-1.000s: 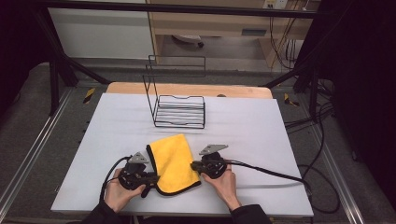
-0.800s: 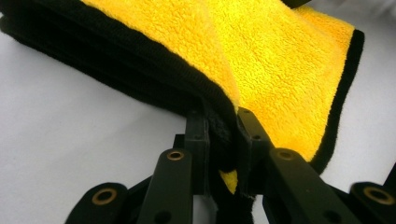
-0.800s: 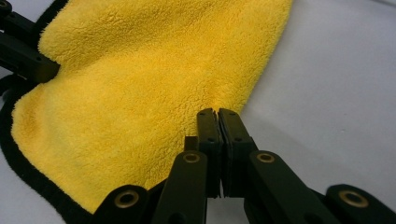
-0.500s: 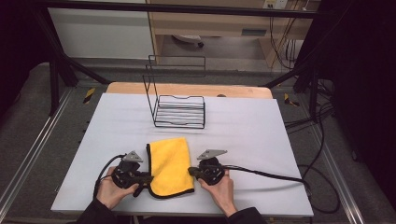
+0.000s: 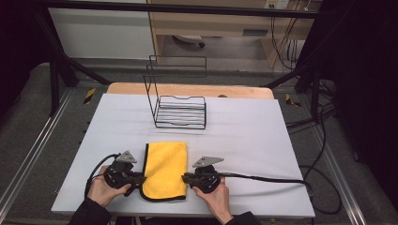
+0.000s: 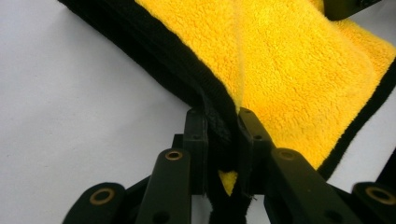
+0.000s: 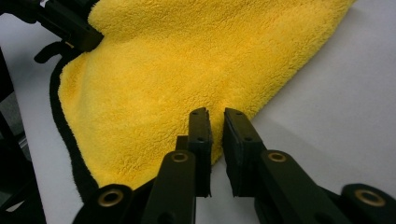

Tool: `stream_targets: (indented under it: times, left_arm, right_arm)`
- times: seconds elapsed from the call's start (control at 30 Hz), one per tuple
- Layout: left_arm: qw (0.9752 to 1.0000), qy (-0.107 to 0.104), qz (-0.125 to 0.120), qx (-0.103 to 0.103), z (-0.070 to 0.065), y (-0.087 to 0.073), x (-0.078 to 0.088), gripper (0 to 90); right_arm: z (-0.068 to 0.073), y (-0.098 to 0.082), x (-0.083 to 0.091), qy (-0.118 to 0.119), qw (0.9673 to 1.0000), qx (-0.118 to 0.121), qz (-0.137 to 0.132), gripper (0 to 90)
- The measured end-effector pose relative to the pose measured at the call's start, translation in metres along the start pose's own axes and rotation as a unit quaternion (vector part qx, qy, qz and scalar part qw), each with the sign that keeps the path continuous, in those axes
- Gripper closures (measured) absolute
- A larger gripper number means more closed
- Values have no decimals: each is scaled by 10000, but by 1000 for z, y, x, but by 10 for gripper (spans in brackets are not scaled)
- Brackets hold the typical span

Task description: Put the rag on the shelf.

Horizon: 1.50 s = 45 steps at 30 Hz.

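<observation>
With the left gripper (image 6: 223,126), pinches the cloth (image 6: 289,60) at its black hem. Pads pressed together on a raised fold of that border, with a scrap of yellow pile peeping out below the pinch. Held low over the table (image 5: 244,136) in the left hand (image 5: 101,190), jaws pointing inward at the cloth's near left side.

With the right gripper (image 7: 216,121), meets the opposite side of the cloth. Jaws have just been opening and now stand a narrow slit apart, tips at the yellow edge, pads not pressing on it. Cannot tell whether any cloth lies in the slit. Held in the right hand (image 5: 216,194), jaws pointing inward, facing the left gripper across the cloth.

Between the two grippers, on the near part of the white table: the cloth, lying flat as a tall rectangle. Fluffy, bright yellow pile on top, evenly coloured. Trimmed with a thin black border, plain along the left and near edges in the high view. Right edge soft and rounded, no border showing there in the right gripper view. Slightly lifted and creased at the left pinch, smooth elsewhere.

Farther back, well apart from the cloth: a black wire rack (image 5: 180,112), upright near the table's far edge.
</observation>
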State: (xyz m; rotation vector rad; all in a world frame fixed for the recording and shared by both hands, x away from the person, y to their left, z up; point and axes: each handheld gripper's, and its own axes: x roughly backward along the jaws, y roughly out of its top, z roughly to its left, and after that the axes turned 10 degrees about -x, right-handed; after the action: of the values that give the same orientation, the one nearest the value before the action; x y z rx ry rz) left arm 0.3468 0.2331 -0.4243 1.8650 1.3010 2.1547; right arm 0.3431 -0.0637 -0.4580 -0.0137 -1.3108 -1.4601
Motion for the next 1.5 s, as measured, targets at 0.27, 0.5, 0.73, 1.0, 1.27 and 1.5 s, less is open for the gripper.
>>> stream_targets:
  times: [0.27, 0.5, 0.73, 1.0, 1.27, 1.5]
  left_arm:
    - [9989, 228, -421, -23, 1, -6, 12, 577]
    - [9951, 511, -788, 301, 13, -3, 23, 308]
    - [9918, 837, -906, 342, 26, 9, 21, 133]
    - [9893, 947, -1065, 295, 40, 33, 19, 72]
    - [9861, 1155, -943, 732, 61, 43, -6, 137]
    - [9850, 1195, -891, 873, 69, 42, -21, 293]
  right_arm:
    - [-4, 11, 11, -104, 9993, 318, -149, 546]
    - [-23, 19, 24, -66, 9991, 397, -163, 338]
    - [-38, 21, 33, -150, 9992, 337, -170, 169]
    - [-49, 23, 43, -217, 9990, 263, -305, 75]
    - [-54, 23, 48, -291, 9986, 274, -351, 57]
    - [-55, 22, 48, -333, 9985, 313, -302, 57]
